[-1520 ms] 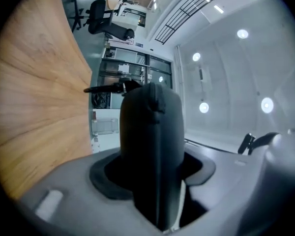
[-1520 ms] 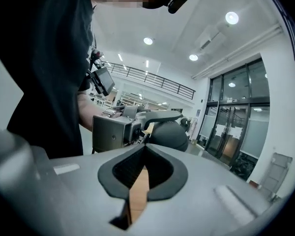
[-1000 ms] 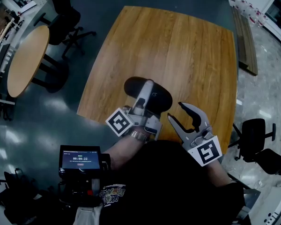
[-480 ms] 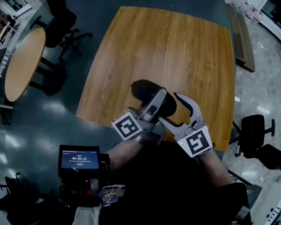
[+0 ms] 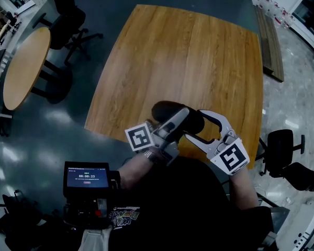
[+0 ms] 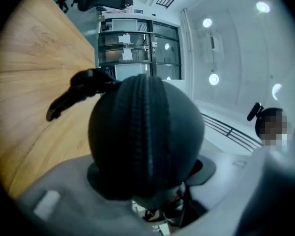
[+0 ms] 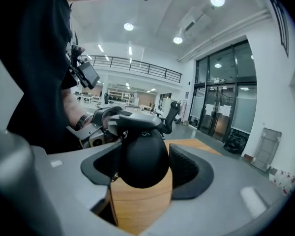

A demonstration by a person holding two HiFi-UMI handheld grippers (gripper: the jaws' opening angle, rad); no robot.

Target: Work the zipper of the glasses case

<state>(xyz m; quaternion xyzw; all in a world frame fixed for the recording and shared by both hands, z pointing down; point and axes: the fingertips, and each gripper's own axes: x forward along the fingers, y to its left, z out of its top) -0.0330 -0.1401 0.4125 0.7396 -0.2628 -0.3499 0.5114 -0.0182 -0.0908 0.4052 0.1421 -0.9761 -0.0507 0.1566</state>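
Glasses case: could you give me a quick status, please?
Left gripper clamped on glasses case, over table edge. Right gripper jaws apart, just been closing, case end between them. Nothing in the way.

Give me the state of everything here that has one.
Glasses case, held by the left gripper.
Left gripper, shut on the glasses case.
Right gripper, open; jaws have just been closing, case's end between them unpressed.
Zipper, closed where visible.
Screen, lit.

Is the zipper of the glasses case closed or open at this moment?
Closed, where visible: in the left gripper view the zipper runs as one joined ridge over the glasses case, with no gap.
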